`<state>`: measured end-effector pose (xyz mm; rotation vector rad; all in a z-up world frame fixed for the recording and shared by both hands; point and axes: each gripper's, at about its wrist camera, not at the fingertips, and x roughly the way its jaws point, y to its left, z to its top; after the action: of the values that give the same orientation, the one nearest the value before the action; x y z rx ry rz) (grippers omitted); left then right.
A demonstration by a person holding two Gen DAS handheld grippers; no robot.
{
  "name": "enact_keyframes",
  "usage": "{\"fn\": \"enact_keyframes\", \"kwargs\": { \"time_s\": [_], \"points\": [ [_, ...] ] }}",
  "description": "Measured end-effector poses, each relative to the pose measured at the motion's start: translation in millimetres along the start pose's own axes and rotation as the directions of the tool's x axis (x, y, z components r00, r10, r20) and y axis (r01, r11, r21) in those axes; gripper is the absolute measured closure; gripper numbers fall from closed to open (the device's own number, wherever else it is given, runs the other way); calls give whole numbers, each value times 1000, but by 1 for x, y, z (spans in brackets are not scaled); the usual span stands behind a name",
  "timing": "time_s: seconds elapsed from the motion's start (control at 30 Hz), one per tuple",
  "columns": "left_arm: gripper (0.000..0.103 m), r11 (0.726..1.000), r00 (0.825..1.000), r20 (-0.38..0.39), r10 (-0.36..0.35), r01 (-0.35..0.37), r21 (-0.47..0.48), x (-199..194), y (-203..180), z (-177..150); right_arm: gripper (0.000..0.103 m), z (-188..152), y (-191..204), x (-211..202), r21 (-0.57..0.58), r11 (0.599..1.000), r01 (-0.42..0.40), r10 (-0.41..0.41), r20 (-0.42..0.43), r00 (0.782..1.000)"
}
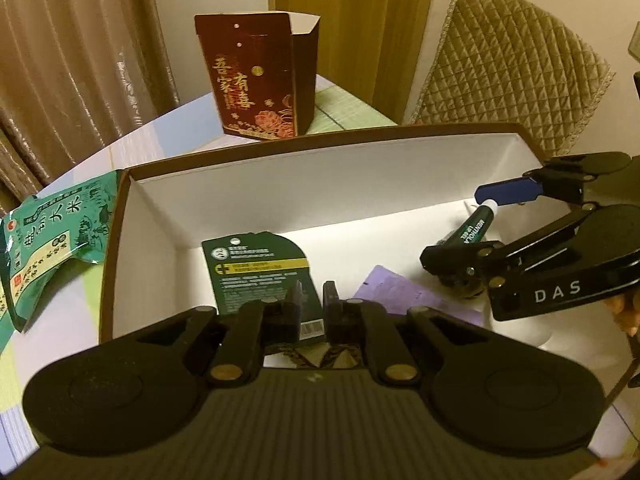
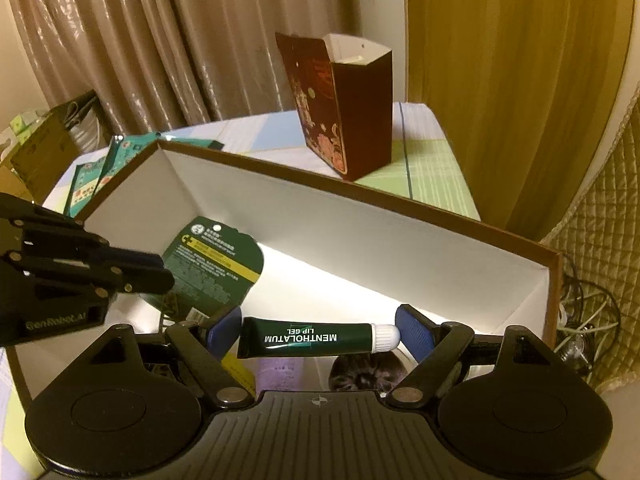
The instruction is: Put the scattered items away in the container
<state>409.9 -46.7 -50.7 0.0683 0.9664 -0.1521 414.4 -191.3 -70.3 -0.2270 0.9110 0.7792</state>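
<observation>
Dark green Mentholatum lip gel tube point(image 2: 310, 338) clamped lengthwise between blue pads point(image 2: 416, 330) of right gripper point(image 2: 318, 334), white cap against the right-hand pad, crimped end against the left; lower centre of right wrist view. Held above interior of white-walled, brown-rimmed box point(image 2: 360, 240). Same tube point(image 1: 474, 228) visible at right of left wrist view, nose-up under a blue pad point(image 1: 508, 192) of right gripper point(image 1: 486, 220), over box's right end.

Left gripper point(image 1: 312, 300) low centre of its own view, jaws nearly together, narrow gap; cannot tell whether anything is pinched. Seen from right wrist view as black linkage at left edge point(image 2: 156, 272), closed tips over box's left part.

Inside box point(image 1: 320, 176): dark green blister card point(image 1: 260, 272) leaning against left-centre, barcode at lower edge; lilac packet point(image 1: 400, 292) flat on floor right of it; dark round object point(image 2: 366, 376) beneath the tube, blurred, type unclear.

Outside box: teal rice bag point(image 1: 52, 240) at left edge, touching box's left wall; dark red gift bag point(image 1: 260, 80) upright behind, upper centre. Quilted chair back point(image 1: 508, 64) upper right.
</observation>
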Motion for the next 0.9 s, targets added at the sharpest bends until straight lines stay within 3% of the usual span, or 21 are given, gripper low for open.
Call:
{"fn": "enact_keyframes", "kwargs": {
  "time_s": [0.07,0.5,0.63,0.9],
  "points": [
    [89,1000,1000,-1,8,-8,-7,1,3,2,2,0,2,1,-11,1000,8,-8,-1,1000],
    [54,999,999,15,32,-31,-32,-10,6,2,2,-14,9,-22,-36,999,-5,7,40,999],
    [37,999,999,29,33,-32,-35,-19,3,0,2,-20,13,-33,-29,1000,-5,7,51,999],
    [24,998,996,76,54,-51,-43,-48,-5,-9,2,-35,21,-57,12,999,34,-35,76,996]
  ]
}}
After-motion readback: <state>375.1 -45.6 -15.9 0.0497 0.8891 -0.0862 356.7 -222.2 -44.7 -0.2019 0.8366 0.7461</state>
